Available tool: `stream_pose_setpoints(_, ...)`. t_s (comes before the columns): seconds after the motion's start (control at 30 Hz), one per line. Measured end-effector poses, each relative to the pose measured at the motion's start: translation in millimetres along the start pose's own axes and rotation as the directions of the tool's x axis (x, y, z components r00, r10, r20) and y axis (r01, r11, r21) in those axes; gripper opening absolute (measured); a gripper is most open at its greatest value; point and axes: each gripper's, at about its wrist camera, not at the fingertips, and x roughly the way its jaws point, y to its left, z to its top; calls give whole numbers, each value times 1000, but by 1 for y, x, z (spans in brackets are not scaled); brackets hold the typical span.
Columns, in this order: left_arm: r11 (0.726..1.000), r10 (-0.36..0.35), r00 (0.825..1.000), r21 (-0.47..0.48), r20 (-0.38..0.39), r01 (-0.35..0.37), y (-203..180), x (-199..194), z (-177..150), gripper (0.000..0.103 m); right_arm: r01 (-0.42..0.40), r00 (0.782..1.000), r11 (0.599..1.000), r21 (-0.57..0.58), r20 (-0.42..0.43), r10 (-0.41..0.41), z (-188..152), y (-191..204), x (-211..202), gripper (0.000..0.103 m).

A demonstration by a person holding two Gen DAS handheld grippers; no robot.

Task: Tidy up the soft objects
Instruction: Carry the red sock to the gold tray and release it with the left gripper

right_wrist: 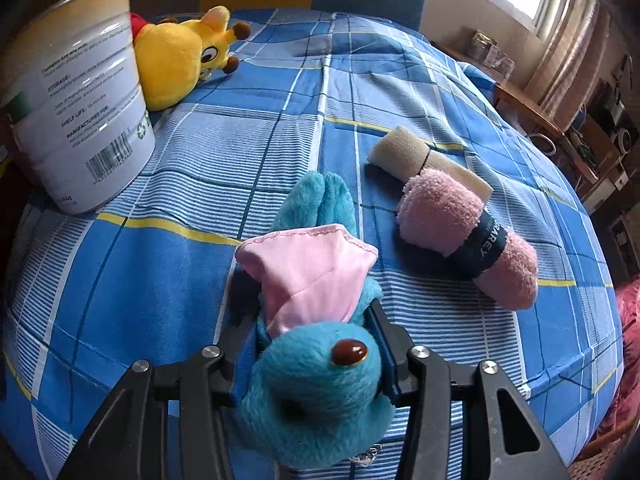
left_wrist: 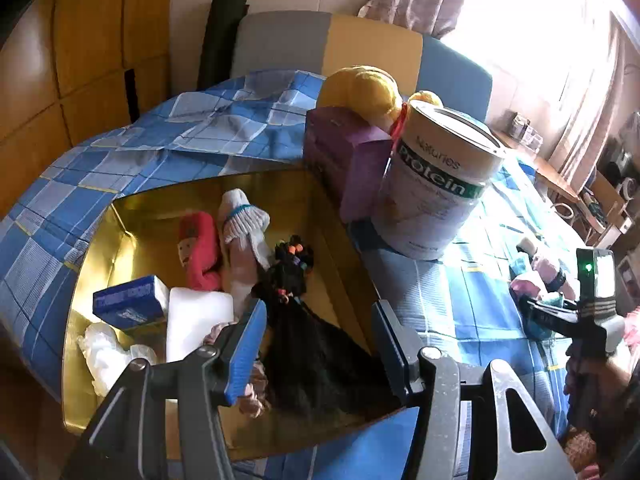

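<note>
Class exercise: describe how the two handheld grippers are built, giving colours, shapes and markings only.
The left gripper has dark grey triangular cut-out arms, silver round bolts and blue ribbed finger pads. The right gripper has matching black arms, silver bolts and blue pads; its housing shows a green light.

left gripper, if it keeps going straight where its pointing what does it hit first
Most likely the black doll hair lying in the gold box: it sits directly between and ahead of the open left gripper. Depth is hard to judge, so the pink scrunchie by the left finger might touch first.

A white protein powder tin [left_wrist: 436, 184] stands upright on a blue checked bedspread [right_wrist: 280, 128] — a purple box [left_wrist: 348, 160] just beside it, touching
</note>
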Motion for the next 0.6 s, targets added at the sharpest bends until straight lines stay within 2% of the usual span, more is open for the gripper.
stream_pose_setpoints(0.33, 1000, -15, 1000, -2, -23, 15, 8, -4, -14, 59, -20, 1000, 990, 140, 19, 18, -2, -14, -5, 47)
stream_pose_setpoints(0.4, 1000, -11, 1000, -9, -25, 11, 11, -5, -16, 59, -50, 999, 980, 195, 26, 46, 1, -21, -9, 44)
stream_pose_setpoints(0.5, 1000, -3, 999, -14, -34, 2, 15, -4, -17, 59, -150, 988, 940, 307, 62, 138, 5, -36, -18, 43)
stream_pose_setpoints(0.6, 1000, -3, 999, -29, -41, 1, 19, -3, -18, 59, -166, 985, 930, 327, 93, 143, 10, -37, -29, 43)
